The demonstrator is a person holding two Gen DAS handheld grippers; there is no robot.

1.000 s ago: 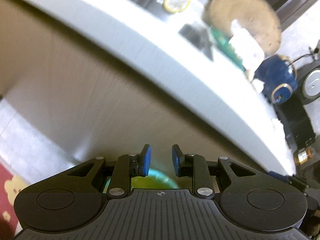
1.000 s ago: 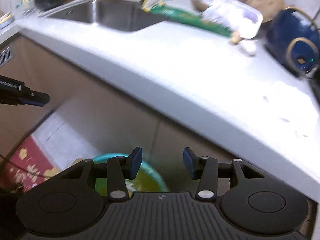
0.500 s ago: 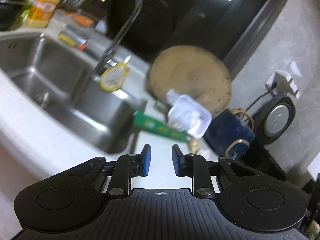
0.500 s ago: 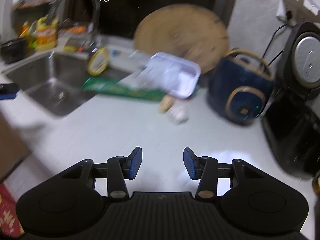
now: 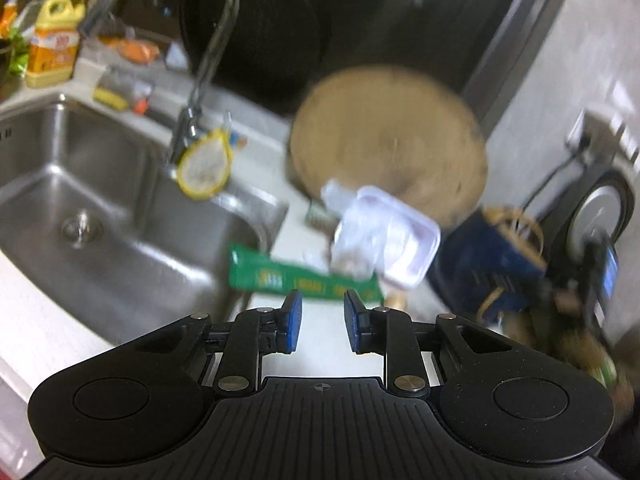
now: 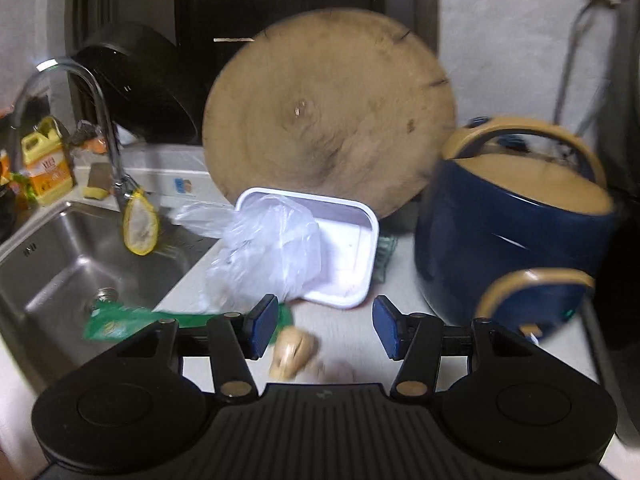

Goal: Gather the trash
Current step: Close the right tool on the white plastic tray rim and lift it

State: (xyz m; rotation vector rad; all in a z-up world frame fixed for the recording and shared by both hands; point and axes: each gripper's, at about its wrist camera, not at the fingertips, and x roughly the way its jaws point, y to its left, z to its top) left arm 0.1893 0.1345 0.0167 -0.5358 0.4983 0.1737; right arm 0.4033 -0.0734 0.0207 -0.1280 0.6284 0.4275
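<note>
A: Two grippers, neither holding anything. Nearest trash?

B: Item one: beige scrap, lower centre of the right wrist view, lying between the spread fingers of the right gripper (jaws just opening wider). Right hand is nearer.

A: Next?

B: Green wrapper, long axis crosswise, just beyond the narrowly parted left gripper. Farther: plastic bag in white tray.

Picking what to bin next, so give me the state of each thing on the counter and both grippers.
left gripper: open, empty
right gripper: open, empty, jaws just widened
white tray: tilted on edge
plastic bag: crumpled, partly in tray
green wrapper: flat, overhanging sink
chopping board: leaning upright
</note>
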